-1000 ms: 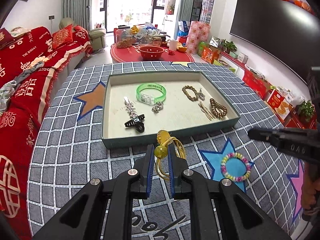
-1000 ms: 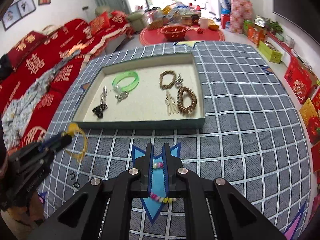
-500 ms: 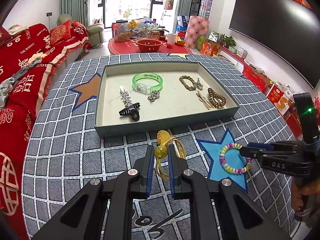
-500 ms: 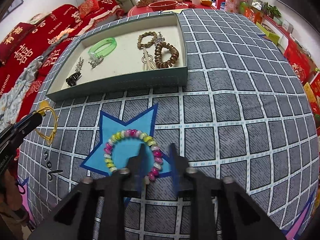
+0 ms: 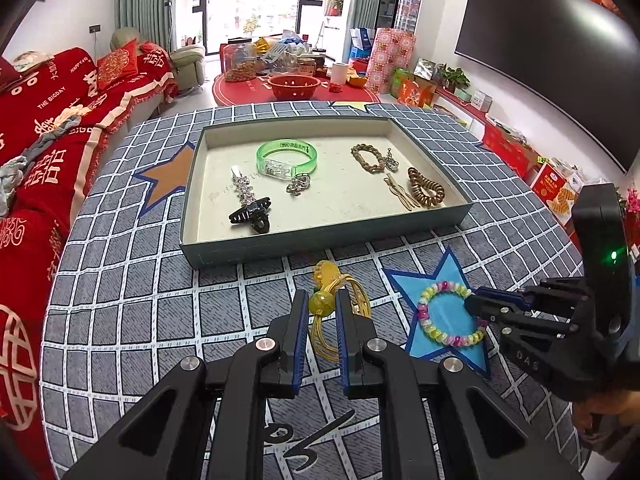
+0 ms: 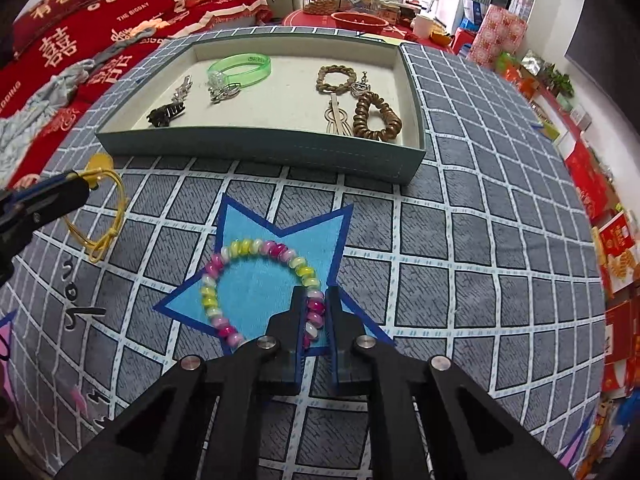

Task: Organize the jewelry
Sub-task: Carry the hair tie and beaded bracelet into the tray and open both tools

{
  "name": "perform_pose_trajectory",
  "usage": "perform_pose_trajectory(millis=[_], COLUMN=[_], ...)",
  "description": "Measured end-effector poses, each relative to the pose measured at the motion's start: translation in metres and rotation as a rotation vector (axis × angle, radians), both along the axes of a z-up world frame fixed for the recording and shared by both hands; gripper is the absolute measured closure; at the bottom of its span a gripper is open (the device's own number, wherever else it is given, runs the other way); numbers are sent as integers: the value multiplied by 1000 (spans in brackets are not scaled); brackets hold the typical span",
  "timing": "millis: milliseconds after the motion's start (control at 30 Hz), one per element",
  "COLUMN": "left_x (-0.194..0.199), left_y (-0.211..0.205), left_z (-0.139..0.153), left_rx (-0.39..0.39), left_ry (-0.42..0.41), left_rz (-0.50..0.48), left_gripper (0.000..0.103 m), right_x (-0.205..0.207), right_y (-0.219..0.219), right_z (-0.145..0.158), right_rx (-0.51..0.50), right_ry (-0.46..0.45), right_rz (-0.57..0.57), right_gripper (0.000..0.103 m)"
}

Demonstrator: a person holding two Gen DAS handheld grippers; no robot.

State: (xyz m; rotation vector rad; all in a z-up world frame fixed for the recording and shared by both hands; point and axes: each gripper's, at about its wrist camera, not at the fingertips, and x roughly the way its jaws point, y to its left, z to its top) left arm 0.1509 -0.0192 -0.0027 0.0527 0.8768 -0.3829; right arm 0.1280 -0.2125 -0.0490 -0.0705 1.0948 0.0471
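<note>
My left gripper (image 5: pixel 322 305) is shut on a yellow bead-and-cord bracelet (image 5: pixel 325 303) and holds it above the cloth, in front of the teal tray (image 5: pixel 320 240); it also shows in the right wrist view (image 6: pixel 100 216). My right gripper (image 6: pixel 313 306) has closed its jaws around the near side of a multicoloured bead bracelet (image 6: pixel 224 258) that lies on a blue star; it also shows in the left wrist view (image 5: pixel 428 322). The tray (image 6: pixel 260 148) holds a green bangle (image 5: pixel 286 156), a black claw clip (image 5: pixel 250 214), a brown bead bracelet (image 5: pixel 370 156) and a brown coil hair tie (image 5: pixel 426 192).
The table has a grey grid cloth (image 5: pixel 140 300) with coloured stars. A red sofa (image 5: pixel 40 128) stands at the left. A low red table (image 5: pixel 296 88) with a bowl and jars stands behind. Boxes (image 6: pixel 612 240) line the floor at the right.
My right gripper has moved down onto the multicoloured bracelet and closed around its near side. My left gripper has kept the yellow bracelet and drawn back a little from the tray.
</note>
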Motion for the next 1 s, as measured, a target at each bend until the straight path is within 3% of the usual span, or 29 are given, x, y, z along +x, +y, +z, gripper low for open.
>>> perform_pose_trajectory(millis=[500, 767, 1000], left_x=[-3, 21, 65], left_y=[3, 7, 3], left_z=[14, 26, 28], left_rx=[3, 6, 8], left_ry=[-31, -63, -57], left_rz=[3, 29, 61], left_gripper=[77, 77, 77], right_x=[-16, 15, 64], right_y=[-15, -24, -27], right_z=[49, 77, 82], right_rx=[89, 136, 182], right_ry=[-117, -171, -172], right_rz=[-30, -55, -82], right_gripper=[94, 94, 94])
